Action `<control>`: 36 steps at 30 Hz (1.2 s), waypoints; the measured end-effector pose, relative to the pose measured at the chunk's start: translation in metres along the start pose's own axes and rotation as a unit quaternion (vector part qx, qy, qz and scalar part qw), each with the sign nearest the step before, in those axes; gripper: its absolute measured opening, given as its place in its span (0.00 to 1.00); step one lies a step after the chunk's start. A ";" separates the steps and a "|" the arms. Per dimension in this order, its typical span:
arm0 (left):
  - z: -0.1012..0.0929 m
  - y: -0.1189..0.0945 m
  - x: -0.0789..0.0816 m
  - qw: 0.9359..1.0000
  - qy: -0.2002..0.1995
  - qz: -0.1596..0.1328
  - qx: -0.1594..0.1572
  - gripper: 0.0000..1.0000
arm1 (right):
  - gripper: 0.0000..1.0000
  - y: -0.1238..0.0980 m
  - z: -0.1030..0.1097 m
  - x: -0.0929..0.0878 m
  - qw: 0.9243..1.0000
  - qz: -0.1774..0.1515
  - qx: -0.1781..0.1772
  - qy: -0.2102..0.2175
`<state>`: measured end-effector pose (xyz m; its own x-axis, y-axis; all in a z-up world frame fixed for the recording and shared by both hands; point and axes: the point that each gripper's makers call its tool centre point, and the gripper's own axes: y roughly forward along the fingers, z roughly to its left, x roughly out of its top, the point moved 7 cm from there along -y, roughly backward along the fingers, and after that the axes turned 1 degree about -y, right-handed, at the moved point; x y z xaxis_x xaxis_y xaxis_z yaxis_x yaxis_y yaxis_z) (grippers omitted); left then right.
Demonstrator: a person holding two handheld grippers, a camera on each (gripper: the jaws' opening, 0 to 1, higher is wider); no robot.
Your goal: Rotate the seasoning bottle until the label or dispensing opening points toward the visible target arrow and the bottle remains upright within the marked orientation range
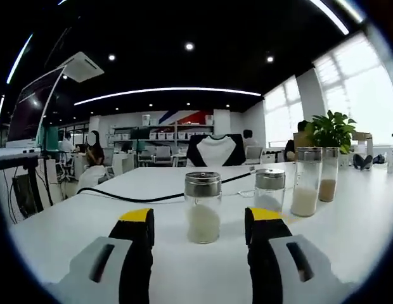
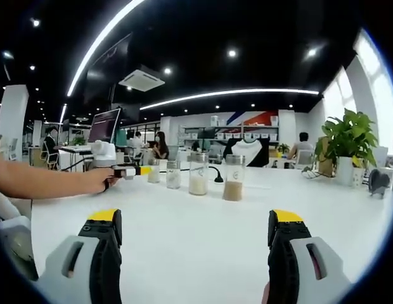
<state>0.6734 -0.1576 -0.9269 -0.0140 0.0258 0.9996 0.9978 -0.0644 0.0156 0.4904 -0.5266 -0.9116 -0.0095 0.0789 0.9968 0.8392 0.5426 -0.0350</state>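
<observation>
Your left gripper [image 1: 199, 231] is spread wide, its black, yellow-tipped jaws flanking but not touching a clear glass seasoning bottle [image 1: 203, 207] with a ribbed metal cap, upright on the smooth white table [image 1: 152, 183]. Your right gripper [image 2: 195, 231] is also spread, over bare tabletop. Three similar shakers [image 1: 307, 181] stand nearby in a bright open office.

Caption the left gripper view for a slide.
Open left gripper lined up on a short seasoning bottle on the white table.
</observation>
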 end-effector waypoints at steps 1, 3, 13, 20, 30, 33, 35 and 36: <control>0.000 0.003 0.000 1.000 0.000 0.002 0.004 0.58 | 0.97 0.000 0.000 0.001 1.000 -0.001 0.001 -0.001; -0.002 0.007 0.000 1.000 -0.002 -0.001 0.004 0.57 | 0.97 0.000 0.001 0.002 1.000 0.000 0.002 -0.005; -0.001 0.030 -0.005 1.000 0.024 0.016 0.008 0.52 | 0.96 -0.001 -0.001 -0.002 1.000 0.008 0.001 -0.006; 0.004 0.038 -0.007 1.000 -0.003 0.026 0.016 0.49 | 0.95 -0.004 -0.006 -0.003 1.000 0.009 -0.004 -0.002; -0.003 0.052 -0.007 0.999 0.023 0.041 -0.012 0.43 | 0.94 -0.005 -0.007 -0.009 1.000 0.017 -0.002 -0.002; -0.002 0.054 -0.007 0.999 0.025 0.042 -0.017 0.41 | 0.94 -0.005 -0.010 -0.011 1.000 0.020 -0.003 0.002; -0.002 0.054 -0.007 0.999 0.024 0.042 -0.019 0.40 | 0.94 -0.005 -0.010 -0.012 1.000 0.021 -0.004 0.004; -0.002 0.055 -0.007 0.999 0.022 0.042 -0.020 0.40 | 0.94 -0.005 -0.011 -0.013 1.000 0.021 -0.004 0.005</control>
<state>0.7279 -0.1637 -0.9327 0.0653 -0.0258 0.9975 0.9923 -0.1038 -0.0677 0.4920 -0.5393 -0.9234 0.0314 0.0937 0.9951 0.8430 0.5324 -0.0767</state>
